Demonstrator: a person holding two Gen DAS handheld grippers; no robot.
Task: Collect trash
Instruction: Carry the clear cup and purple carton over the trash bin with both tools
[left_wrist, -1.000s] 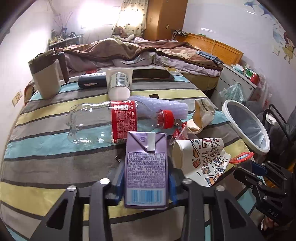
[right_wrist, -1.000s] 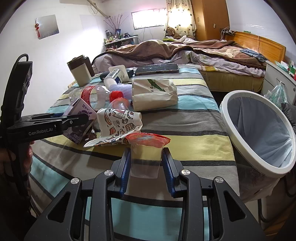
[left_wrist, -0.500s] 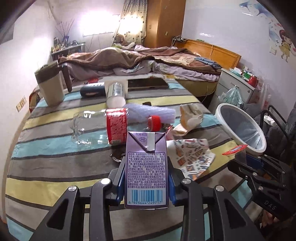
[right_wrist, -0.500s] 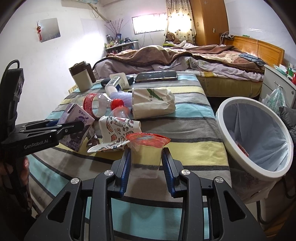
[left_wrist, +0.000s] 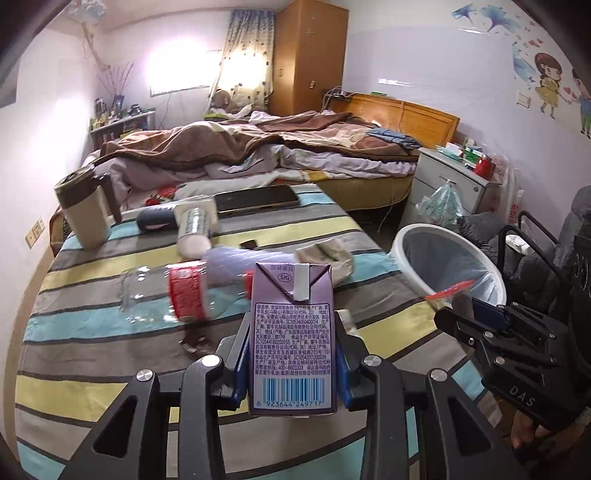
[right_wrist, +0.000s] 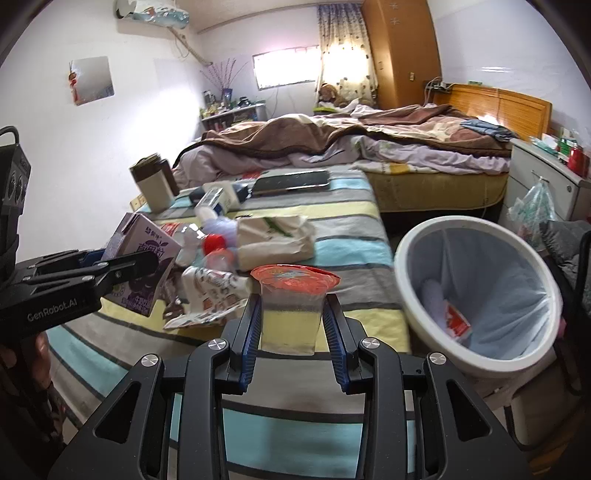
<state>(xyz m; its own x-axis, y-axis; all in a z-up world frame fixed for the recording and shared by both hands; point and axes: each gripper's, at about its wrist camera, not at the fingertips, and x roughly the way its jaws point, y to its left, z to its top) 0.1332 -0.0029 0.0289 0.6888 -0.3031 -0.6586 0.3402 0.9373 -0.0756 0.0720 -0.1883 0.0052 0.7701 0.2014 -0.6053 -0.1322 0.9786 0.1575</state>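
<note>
The purple milk carton (left_wrist: 293, 332) stands upright between the blue pads of the left gripper (left_wrist: 293, 363), jaws closed on its two narrow sides, lifted clear of the striped tablecloth (left_wrist: 92, 306); the clear jelly cup (right_wrist: 291, 310) with its orange foil lid sits gripped in the right gripper (right_wrist: 293, 334), jaws pressed to its walls, also off the table; both pieces of trash are thus in hand and in the air. Just to the right of the table stands the white waste bin (right_wrist: 413, 254) with its pale liner, a red-and-white scrap already at the bottom. On the cloth remain a Coca-Cola bottle (left_wrist: 173, 295) lying on its side, a crumpled printed paper cup (right_wrist: 210, 288), a white paper bag (right_wrist: 275, 240) and a small white bottle (left_wrist: 194, 230); a tablet (left_wrist: 256, 199) and a beige jug (left_wrist: 83, 208) lie farther back. The step appears to be the carry to the bin; next, each gripper would need to come over the rim and open, the cup first, being nearer.
</note>
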